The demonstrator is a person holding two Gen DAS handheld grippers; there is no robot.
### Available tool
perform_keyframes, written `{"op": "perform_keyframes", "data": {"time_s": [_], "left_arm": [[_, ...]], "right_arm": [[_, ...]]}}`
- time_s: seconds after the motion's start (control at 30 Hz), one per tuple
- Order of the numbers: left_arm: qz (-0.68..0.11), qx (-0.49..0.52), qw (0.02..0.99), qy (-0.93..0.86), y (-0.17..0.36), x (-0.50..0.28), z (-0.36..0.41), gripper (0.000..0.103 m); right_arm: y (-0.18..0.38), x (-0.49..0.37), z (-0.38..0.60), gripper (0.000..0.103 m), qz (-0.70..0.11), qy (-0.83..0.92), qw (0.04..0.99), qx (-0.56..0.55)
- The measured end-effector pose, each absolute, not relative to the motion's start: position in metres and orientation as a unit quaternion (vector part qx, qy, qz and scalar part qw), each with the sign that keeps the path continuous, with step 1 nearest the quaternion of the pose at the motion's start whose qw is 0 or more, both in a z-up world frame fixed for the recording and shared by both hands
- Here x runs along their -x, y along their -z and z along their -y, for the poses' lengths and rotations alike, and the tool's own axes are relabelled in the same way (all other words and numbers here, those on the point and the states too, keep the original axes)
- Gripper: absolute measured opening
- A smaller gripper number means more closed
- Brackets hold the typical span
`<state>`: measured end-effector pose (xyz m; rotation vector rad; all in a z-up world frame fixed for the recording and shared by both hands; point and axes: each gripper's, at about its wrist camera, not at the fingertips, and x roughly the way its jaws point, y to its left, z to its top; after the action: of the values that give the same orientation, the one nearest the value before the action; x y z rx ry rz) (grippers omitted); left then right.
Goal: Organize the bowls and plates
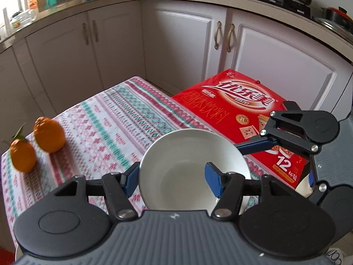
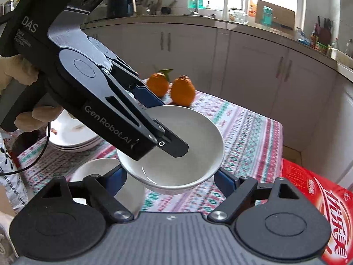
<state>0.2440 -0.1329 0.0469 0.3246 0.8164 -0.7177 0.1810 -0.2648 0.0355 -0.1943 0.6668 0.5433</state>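
A white bowl [image 1: 189, 154] is held above the patterned tablecloth. My left gripper [image 1: 172, 177] is shut on the bowl's near rim, one blue finger inside and one outside. The same bowl [image 2: 194, 137] fills the middle of the right wrist view, with the left gripper [image 2: 158, 123] clamped on its far-left rim. My right gripper [image 2: 171, 180] is open and empty, its blue fingers either side of the bowl just below it. A second white bowl [image 2: 94, 170] sits on the table under it at the left. A stack of white plates [image 2: 70, 137] lies behind.
Two oranges [image 1: 35, 141] sit at the table's far corner, also in the right wrist view [image 2: 172, 86]. A red drink carton [image 1: 238, 110] lies at the table's right side. White kitchen cabinets [image 1: 181, 44] and a cluttered counter surround the table [image 2: 247, 132].
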Motion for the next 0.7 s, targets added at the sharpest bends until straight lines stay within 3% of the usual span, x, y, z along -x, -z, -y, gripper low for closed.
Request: {"op": "perform_keyframes", "data": {"time_s": [0.7], "left_arm": [[-0.401,-0.121,0.859,0.293,-0.018,-0.201,0.075,0.062]], "right_arm": [[-0.015,-0.155,0.208,0.089,-0.347,-0.312,0.876,0.122]]}}
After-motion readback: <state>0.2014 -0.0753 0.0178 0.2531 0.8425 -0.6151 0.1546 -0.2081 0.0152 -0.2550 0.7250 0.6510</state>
